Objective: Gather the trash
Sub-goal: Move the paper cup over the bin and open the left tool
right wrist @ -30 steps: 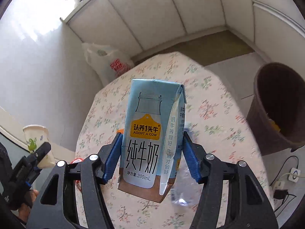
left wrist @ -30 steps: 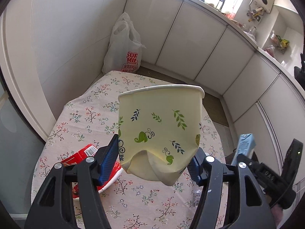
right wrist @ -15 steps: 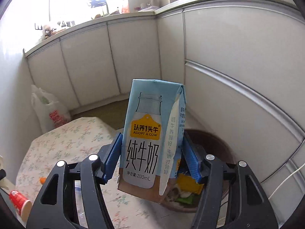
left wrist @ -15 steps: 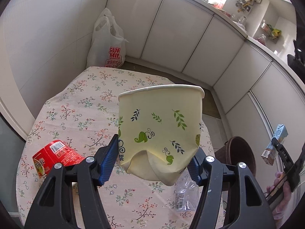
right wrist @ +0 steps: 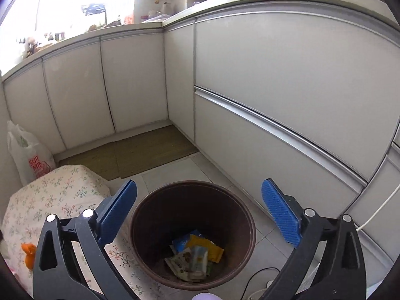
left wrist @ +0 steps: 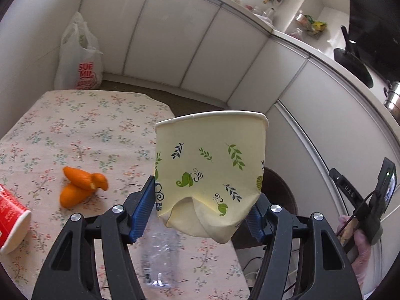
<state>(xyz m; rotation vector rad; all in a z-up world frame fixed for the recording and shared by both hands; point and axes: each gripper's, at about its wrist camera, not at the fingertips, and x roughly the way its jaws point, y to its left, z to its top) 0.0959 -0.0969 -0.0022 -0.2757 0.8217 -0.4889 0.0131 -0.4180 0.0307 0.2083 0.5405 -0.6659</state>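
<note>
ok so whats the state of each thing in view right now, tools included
left tool: shut on the paper cup
paper cup: held upright, base crumpled
right tool: jaws opening, nothing between them, above the bin
bin: upright on the floor, wrappers at the bottom
orange peel: lying on the table
red cup: tipped on its side
plastic bottle: lying on the table, blurred

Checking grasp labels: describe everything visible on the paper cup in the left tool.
The cream paper cup with green and navy leaf prints has a rolled rim at its top. Its lower end is crumpled and dented inward. It sits between the blue ribbed pads of the left tool, which press its lower sides, holding it off the floral-clothed table.
</note>
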